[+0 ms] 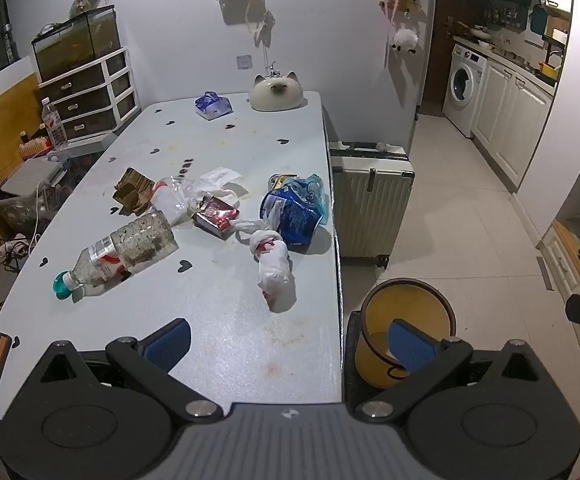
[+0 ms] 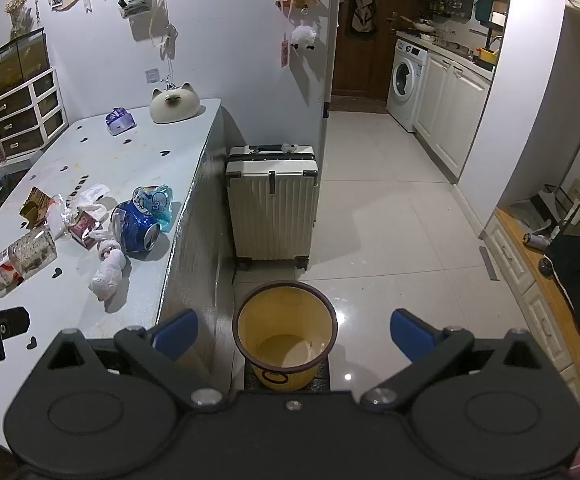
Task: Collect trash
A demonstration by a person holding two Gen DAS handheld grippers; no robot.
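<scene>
Trash lies clustered mid-table (image 1: 218,340), none of it collected yet, with the yellow bin (image 2: 286,334) on the floor just beside the table's edge and apparently empty. Largest first: the plastic bottle (image 1: 122,254) lies on its side, probably light but round and prone to roll, so grip across the body near the label. The crumpled blue snack bag (image 1: 294,212) looks soft and slippery; pinch a thick fold. The red packet (image 1: 216,218) is likely stiffer; take it by an edge. The knotted white bag (image 1: 272,260) should compress easily; grip at the knot. The left gripper (image 1: 290,346) and right gripper (image 2: 294,330) stand fully spread, holding nothing.
</scene>
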